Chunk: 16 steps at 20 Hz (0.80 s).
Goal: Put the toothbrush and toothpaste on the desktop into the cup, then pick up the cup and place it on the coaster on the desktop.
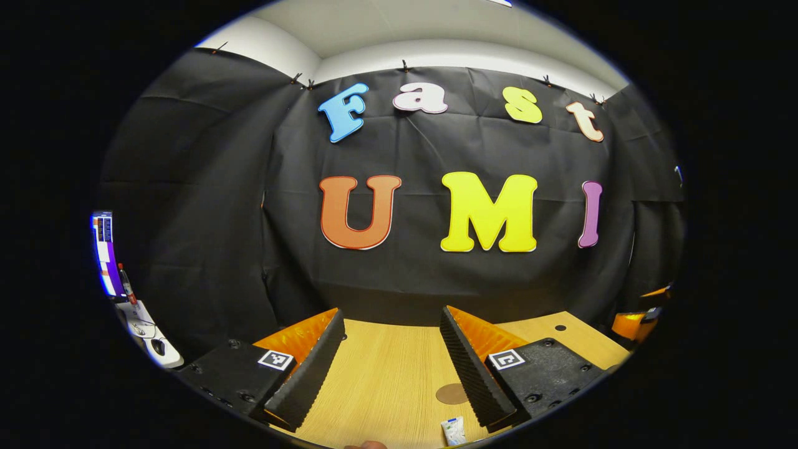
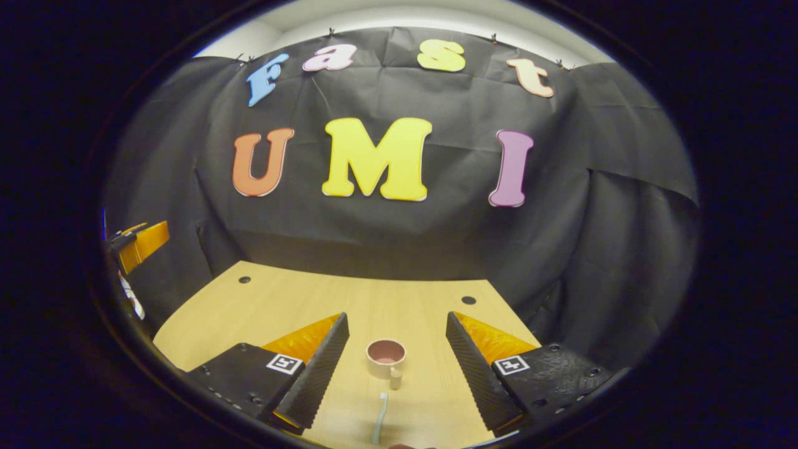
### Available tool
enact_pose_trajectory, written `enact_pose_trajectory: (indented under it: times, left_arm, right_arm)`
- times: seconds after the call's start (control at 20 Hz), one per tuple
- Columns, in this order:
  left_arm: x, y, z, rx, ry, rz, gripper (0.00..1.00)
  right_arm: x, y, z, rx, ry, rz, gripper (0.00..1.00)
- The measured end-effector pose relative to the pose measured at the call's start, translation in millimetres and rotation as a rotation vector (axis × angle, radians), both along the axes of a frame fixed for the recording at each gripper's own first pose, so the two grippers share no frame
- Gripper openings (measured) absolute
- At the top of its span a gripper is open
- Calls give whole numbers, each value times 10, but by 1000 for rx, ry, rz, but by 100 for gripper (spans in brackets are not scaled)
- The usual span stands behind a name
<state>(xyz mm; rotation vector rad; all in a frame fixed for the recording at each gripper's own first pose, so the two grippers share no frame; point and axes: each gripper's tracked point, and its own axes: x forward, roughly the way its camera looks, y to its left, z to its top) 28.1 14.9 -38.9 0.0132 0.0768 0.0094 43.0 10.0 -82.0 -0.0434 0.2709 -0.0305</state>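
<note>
Hovering over the light wooden desktop point(image 1: 386, 368), the left gripper point(image 1: 391, 365) is seen at the bottom of the left gripper view with its two black ribbed fingers point(image 1: 308, 374) spread wide and nothing held between them. A flat round brown coaster point(image 1: 452, 393) lies in the lower centre-right of that frame, just beside the right-hand finger. A small white toothpaste tube point(image 1: 453, 431) is cut off by the bottom edge, near the coaster.

In the right gripper view the right gripper point(image 2: 394, 368) is likewise held open, empty, at the bottom of the frame. A small pink ceramic cup point(image 2: 386, 359) stands upright on the desktop between the fingers, handle toward the camera. A pale green toothbrush point(image 2: 379, 418) lies just below the cup, at bottom centre, apart from it. Part of an orange gripper body point(image 2: 142, 243) is seen at the left edge.
</note>
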Motion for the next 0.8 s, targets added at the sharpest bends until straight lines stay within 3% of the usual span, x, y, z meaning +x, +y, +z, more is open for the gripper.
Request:
enact_pose_trajectory:
  times: [0.4, 0.8]
  left_arm:
    - [119, 133, -181, 23, 31, 13, 98]
    - [220, 214, -381, 39, 61, 28, 98]
  right_arm:
    - [84, 18, -1063, 35, 361, -21, 96]
    - [-98, 19, -2098, 105, 740, -33, 96]
